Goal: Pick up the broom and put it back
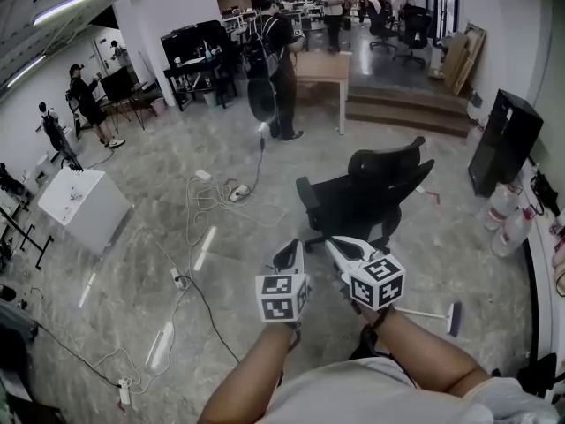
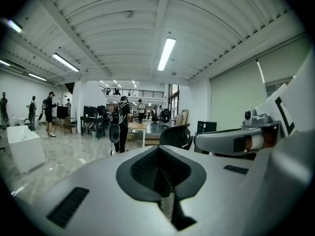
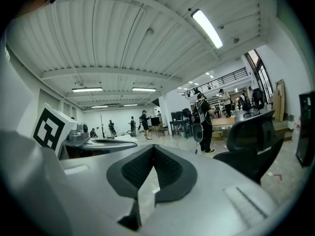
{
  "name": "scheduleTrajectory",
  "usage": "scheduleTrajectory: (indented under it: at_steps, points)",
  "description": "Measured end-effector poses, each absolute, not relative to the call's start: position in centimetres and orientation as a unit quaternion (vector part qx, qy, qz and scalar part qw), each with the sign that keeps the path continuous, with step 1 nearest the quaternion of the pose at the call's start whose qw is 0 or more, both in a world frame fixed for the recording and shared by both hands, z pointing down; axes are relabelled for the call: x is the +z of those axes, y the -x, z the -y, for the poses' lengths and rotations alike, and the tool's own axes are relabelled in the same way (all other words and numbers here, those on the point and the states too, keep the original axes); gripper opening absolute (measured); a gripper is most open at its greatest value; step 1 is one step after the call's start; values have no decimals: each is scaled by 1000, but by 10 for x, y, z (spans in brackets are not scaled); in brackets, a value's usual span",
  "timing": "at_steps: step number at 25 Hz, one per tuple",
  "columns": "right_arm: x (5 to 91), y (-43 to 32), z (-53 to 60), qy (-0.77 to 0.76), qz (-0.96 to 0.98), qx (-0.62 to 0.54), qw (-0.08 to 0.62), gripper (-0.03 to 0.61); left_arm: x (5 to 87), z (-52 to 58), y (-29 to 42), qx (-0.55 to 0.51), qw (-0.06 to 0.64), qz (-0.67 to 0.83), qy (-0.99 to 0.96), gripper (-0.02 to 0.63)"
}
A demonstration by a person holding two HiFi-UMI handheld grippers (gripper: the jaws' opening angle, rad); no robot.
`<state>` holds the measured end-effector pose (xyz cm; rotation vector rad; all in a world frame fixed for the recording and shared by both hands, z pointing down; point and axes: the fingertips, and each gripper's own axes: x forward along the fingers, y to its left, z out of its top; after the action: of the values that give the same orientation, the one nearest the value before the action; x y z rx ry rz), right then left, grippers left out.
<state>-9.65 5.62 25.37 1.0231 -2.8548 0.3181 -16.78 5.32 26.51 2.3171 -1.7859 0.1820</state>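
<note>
**Both grippers shut, broom on the floor**

The left gripper [image 1: 290,253] has its jaws pressed together. Nothing is between them. The right gripper [image 1: 340,247] is closed tight too, and it holds nothing. The two grippers are side by side in front of the person, up in the air and pointing almost level.

The broom [image 1: 433,314] lies flat on the grey floor [image 1: 132,263], low on the right. It has a pale stick, and its dark brush end points to the right. The inner end of the stick is hidden behind the right gripper. No gripper touches the broom.

A black office chair [image 1: 371,197] stands just past the grippers. A white box [image 1: 84,203] sits well off to the left. Cables [image 1: 221,193] snake over the floor between them. Farther back, a person with a backpack [image 1: 275,60] stands by a wooden table [image 1: 322,64].
</note>
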Motion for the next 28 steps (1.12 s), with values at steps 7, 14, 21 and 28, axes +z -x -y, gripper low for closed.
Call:
scheduleTrajectory:
  at_steps: [7,14,21,28]
  points:
    - [297,60,60,-278,949,116,92,3,304,56,133,62,140,646,-748,5]
    - [376,52,156,-218,956,135,140,3,373,149,124,96,174,675,-710,5]
    - [518,58,193,-188,937,183,231,3,506,185,128,127,266,665,-686,5]
    - [704,79,216,-176,915,212,295,16,686,209,155,146,325,645,-676,5]
